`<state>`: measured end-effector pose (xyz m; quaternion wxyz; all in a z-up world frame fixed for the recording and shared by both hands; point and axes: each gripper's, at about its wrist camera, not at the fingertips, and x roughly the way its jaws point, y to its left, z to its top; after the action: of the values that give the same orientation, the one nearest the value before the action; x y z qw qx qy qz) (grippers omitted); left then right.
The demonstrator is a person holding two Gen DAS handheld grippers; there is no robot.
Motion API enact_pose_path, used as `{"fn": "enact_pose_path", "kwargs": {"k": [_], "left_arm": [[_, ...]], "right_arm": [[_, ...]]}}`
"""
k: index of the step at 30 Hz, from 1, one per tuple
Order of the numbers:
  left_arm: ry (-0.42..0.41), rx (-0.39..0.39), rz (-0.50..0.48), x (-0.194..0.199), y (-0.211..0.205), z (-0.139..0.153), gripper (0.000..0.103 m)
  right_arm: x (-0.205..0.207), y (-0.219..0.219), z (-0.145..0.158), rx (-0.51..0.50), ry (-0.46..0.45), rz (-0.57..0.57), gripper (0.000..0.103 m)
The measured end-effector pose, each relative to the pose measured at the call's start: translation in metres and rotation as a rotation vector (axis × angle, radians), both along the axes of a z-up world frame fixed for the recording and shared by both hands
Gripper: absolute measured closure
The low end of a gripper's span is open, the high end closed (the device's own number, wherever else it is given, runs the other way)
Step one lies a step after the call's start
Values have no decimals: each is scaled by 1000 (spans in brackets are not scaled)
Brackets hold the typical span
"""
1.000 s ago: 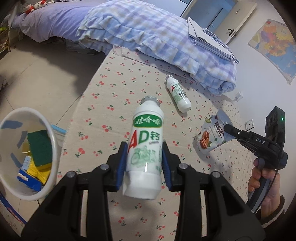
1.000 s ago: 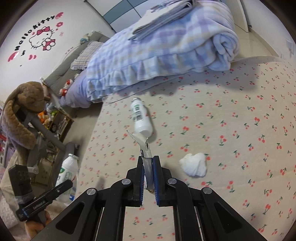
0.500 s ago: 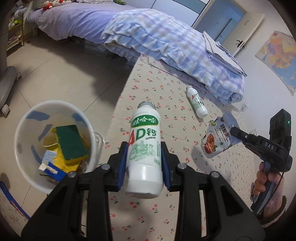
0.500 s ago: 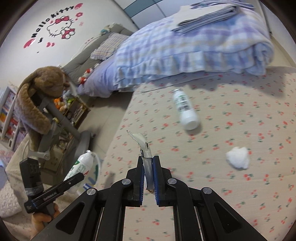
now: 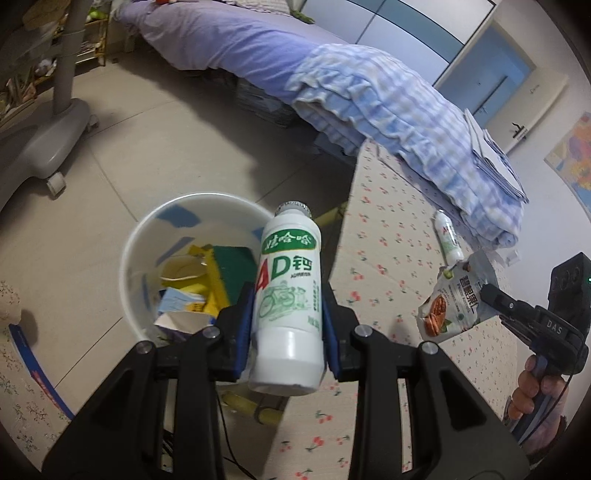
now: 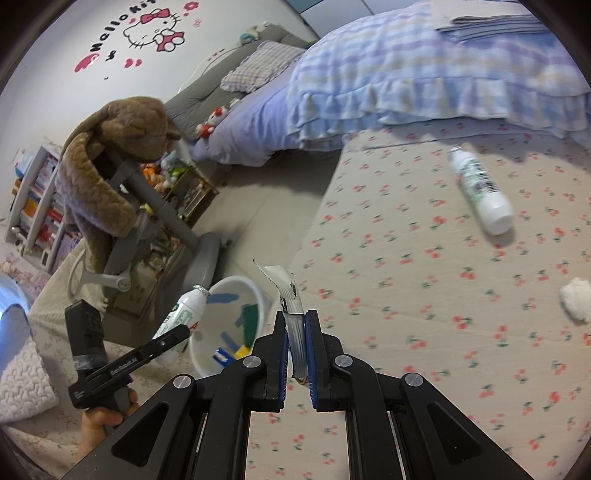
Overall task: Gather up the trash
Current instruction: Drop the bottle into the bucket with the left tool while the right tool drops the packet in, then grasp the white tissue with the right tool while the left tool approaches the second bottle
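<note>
Left wrist view: left gripper (image 5: 288,325) is clamping a white bottle (image 5: 288,295) beside the bin (image 5: 147,236). Right gripper (image 6: 295,354) is pinching a pouch (image 6: 291,314) tight, above the cherry cloth (image 6: 443,295) edge.

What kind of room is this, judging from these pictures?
Most likely a child's bedroom: a bed with a folded checked quilt, a Hello Kitty wall sticker, and a large plush toy draped over a chair.
</note>
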<state>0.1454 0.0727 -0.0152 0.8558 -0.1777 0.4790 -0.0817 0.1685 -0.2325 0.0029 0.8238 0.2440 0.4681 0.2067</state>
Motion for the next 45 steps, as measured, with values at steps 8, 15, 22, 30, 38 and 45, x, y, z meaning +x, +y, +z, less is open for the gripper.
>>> {"fn": "enact_pose_path", "kwargs": {"k": [8,15,22,30,38,45], "left_arm": [[-13,34,59,2,25,-9,65],[56,144,124,-1,44,-16,21],[137,241,133,-4,51,-24,10],[147,211,145,-6,58,-21,8],[150,221,139,-6,55,-22,5],[141,209,129,-7,49,-17,4]], "right_arm": [[7,61,-2,27,-7,70,93],[16,99,-12,26,-14,101,93],[27,118,-27,51,3,86,93],[38,134,-43,35,13,81,91],[38,117,-38,-34,11,6,29],[30,80,-30,-95,57,-64,27]]}}
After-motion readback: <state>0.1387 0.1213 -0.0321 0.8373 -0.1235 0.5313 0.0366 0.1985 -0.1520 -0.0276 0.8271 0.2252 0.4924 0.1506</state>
